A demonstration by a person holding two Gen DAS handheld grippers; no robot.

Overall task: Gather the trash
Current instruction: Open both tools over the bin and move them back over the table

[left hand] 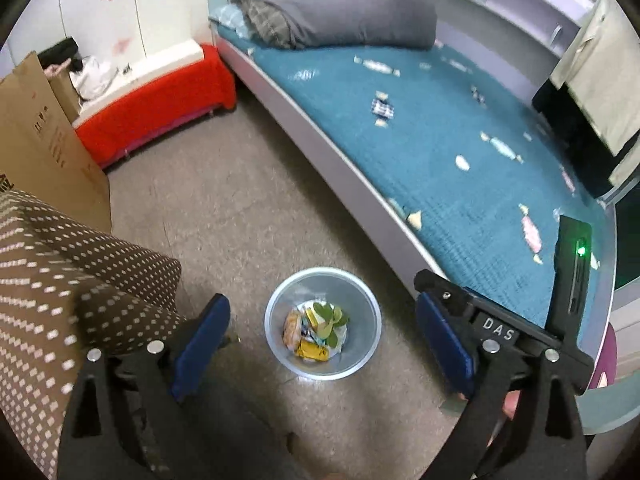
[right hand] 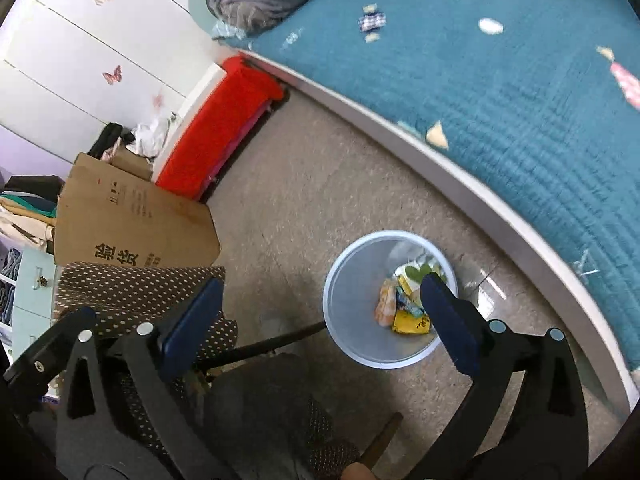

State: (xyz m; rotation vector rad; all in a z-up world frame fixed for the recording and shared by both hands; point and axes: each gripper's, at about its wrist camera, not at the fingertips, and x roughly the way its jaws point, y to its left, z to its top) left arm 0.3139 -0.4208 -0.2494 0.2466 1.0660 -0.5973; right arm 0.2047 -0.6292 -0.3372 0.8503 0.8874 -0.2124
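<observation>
Two grippers, both spread wide and holding nothing. Left gripper [left hand: 322, 336], nearest in its own view, frames a pale blue wastebasket [left hand: 362, 354] standing on the speckled floor [left hand: 224, 216]; right gripper [right hand: 320, 320] looks down on the same wastebasket [right hand: 344, 320] at about 3 o'clock of its centre, its right finger crossing the rim.

Inside the basket lie collected wrappers [left hand: 310, 334]: yellow and orange packets [right hand: 402, 306] and some green leaf-like scraps. Judged by their crumpled look, these are light, thin and soft, likely crackling film that slips unless pinched across a fold or a sealed edge.

At 9 o'clock in the left view sits a brown dotted cushion [left hand: 60, 280], with a cardboard box [left hand: 40, 132] behind it. A red-covered bench [left hand: 160, 100] stands farther off at 11 o'clock.

From 12 to 3 o'clock runs a bed with a teal quilt [left hand: 440, 140], bearing a folded grey blanket [left hand: 340, 12]. Small candy shapes [left hand: 502, 147] dot the quilt; whether they are printed pattern or loose wrappers cannot be told. A blue-checked one [left hand: 383, 108] looks most like a real piece. If loose, each would be best taken at a twisted end, pressing lightly into the soft quilt.
</observation>
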